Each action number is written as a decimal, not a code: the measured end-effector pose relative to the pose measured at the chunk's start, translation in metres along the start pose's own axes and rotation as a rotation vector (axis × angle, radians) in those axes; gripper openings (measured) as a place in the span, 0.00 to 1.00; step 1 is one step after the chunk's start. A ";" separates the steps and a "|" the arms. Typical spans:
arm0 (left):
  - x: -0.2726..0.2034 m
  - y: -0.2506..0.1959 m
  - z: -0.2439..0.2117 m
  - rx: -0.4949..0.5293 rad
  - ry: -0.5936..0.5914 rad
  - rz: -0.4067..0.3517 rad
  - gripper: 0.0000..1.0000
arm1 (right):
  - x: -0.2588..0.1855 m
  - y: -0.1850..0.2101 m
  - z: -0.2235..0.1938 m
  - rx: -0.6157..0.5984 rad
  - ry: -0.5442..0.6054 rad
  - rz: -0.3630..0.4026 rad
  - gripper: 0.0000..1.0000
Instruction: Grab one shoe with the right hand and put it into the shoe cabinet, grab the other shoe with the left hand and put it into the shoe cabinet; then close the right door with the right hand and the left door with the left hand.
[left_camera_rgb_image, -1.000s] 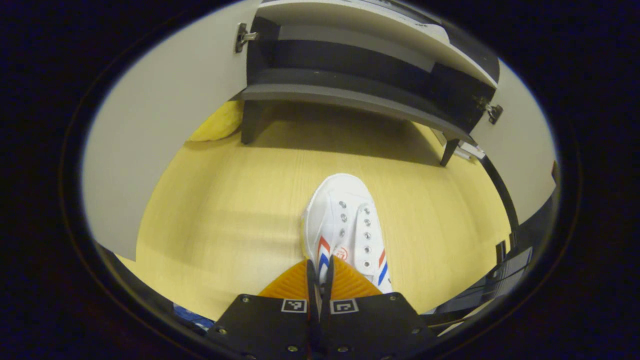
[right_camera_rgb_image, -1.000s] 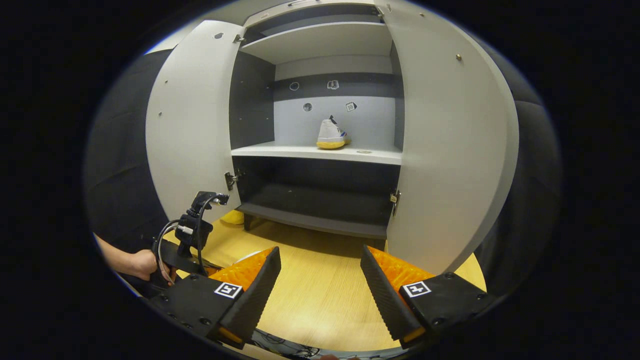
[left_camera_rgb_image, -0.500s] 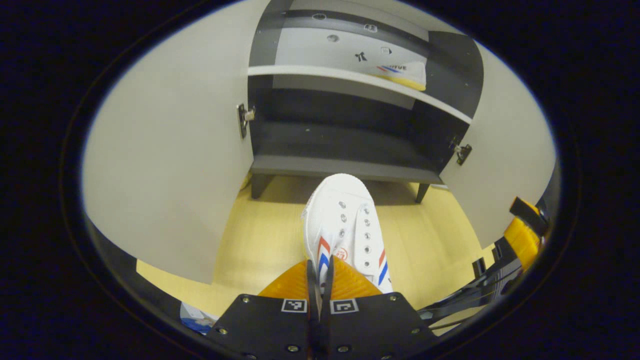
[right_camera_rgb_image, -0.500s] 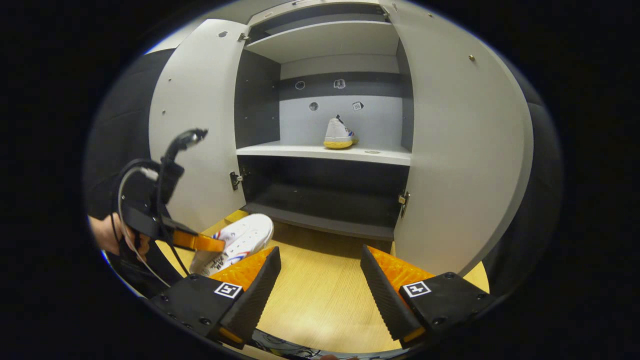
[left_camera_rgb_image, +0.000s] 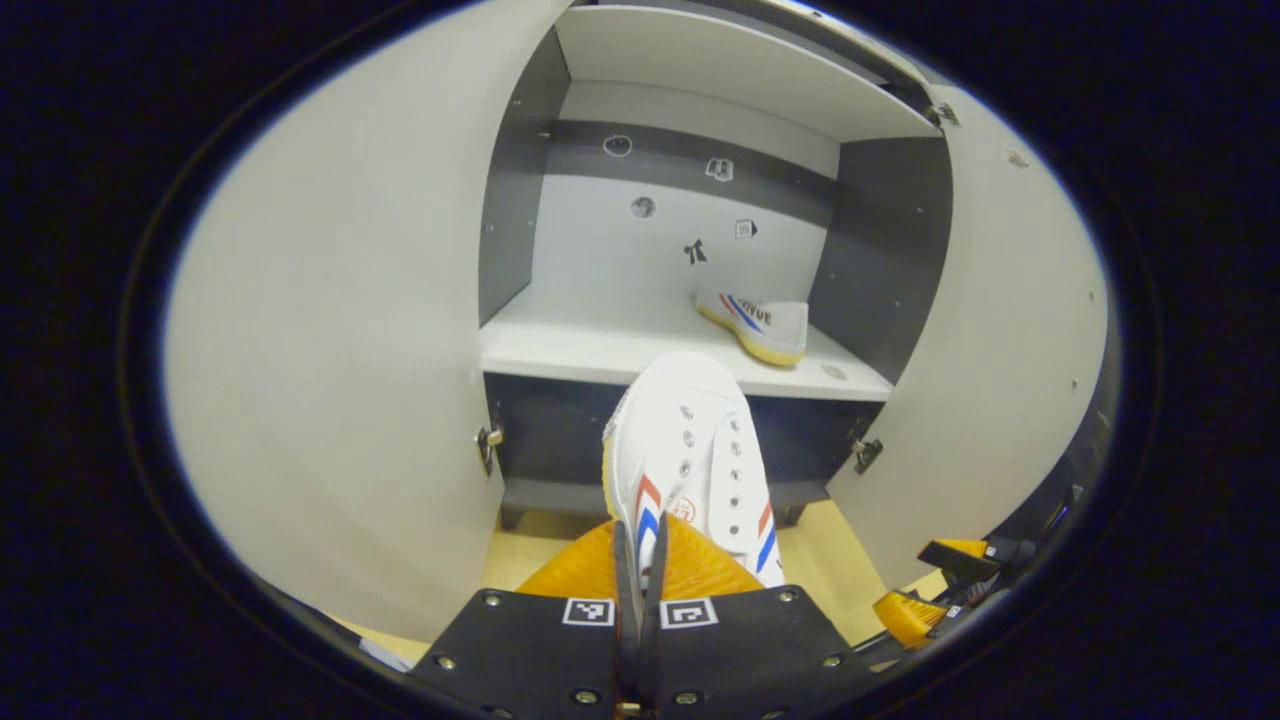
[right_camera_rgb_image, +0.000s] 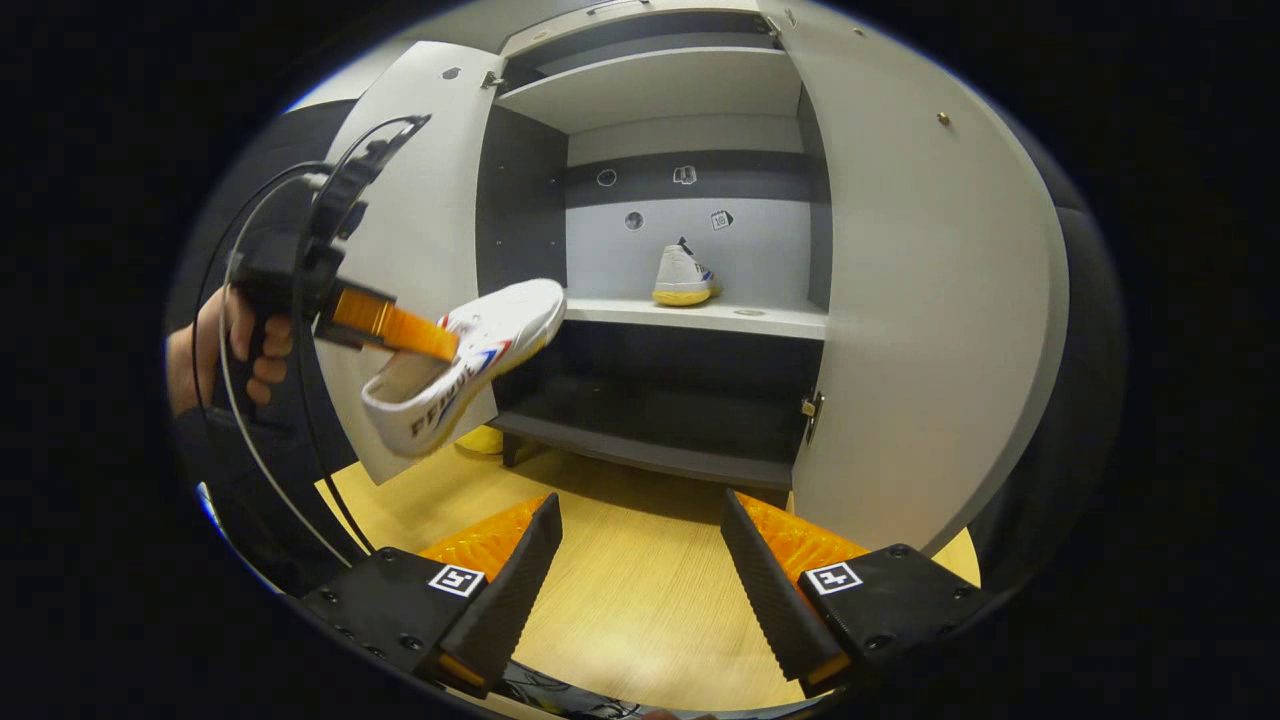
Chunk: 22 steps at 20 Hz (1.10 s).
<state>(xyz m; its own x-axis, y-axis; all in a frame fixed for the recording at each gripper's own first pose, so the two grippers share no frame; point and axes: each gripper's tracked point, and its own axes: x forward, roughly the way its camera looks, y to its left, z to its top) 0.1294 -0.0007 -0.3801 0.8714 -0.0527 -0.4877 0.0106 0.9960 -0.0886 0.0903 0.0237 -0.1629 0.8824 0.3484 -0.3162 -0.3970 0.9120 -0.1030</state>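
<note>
My left gripper (left_camera_rgb_image: 640, 560) is shut on a white shoe (left_camera_rgb_image: 690, 455) with red and blue stripes, gripping it at the tongue, toe pointing away. In the right gripper view that shoe (right_camera_rgb_image: 470, 360) hangs in the air in front of the open cabinet's left door (right_camera_rgb_image: 400, 260), held by the left gripper (right_camera_rgb_image: 440, 345) and a hand (right_camera_rgb_image: 240, 340). A second white shoe (right_camera_rgb_image: 682, 277) stands on the cabinet's middle shelf (right_camera_rgb_image: 700, 315), also the shoe (left_camera_rgb_image: 760, 325) at the shelf's (left_camera_rgb_image: 600, 350) right side. My right gripper (right_camera_rgb_image: 640, 560) stands open and holds nothing, low above the floor.
The cabinet's two pale doors stand wide open: the left door (left_camera_rgb_image: 350, 330) and the right door (left_camera_rgb_image: 1000, 340), also the right door (right_camera_rgb_image: 920, 300). A dark lower shelf (right_camera_rgb_image: 650, 440) sits above the yellow wooden floor (right_camera_rgb_image: 620, 590). Cables hang from the left gripper.
My left gripper has lifted the striped shoe off the floor up to the height of the middle shelf. The right gripper has stayed low and open.
</note>
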 end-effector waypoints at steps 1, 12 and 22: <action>0.000 0.000 0.001 0.002 -0.027 0.006 0.01 | -0.001 0.000 0.001 -0.007 -0.005 0.001 1.00; 0.004 -0.001 0.001 -0.101 -0.212 0.003 0.01 | -0.006 -0.006 -0.002 -0.021 0.018 -0.056 1.00; 0.004 0.000 0.001 -0.110 -0.199 0.024 0.00 | -0.004 -0.008 -0.001 -0.011 0.010 -0.064 1.00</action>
<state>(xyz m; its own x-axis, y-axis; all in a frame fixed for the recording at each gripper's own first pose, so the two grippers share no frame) 0.1332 -0.0008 -0.3816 0.9505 -0.0028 -0.3106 -0.0553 0.9824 -0.1782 0.0895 0.0151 -0.1616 0.9035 0.2873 -0.3181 -0.3428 0.9299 -0.1336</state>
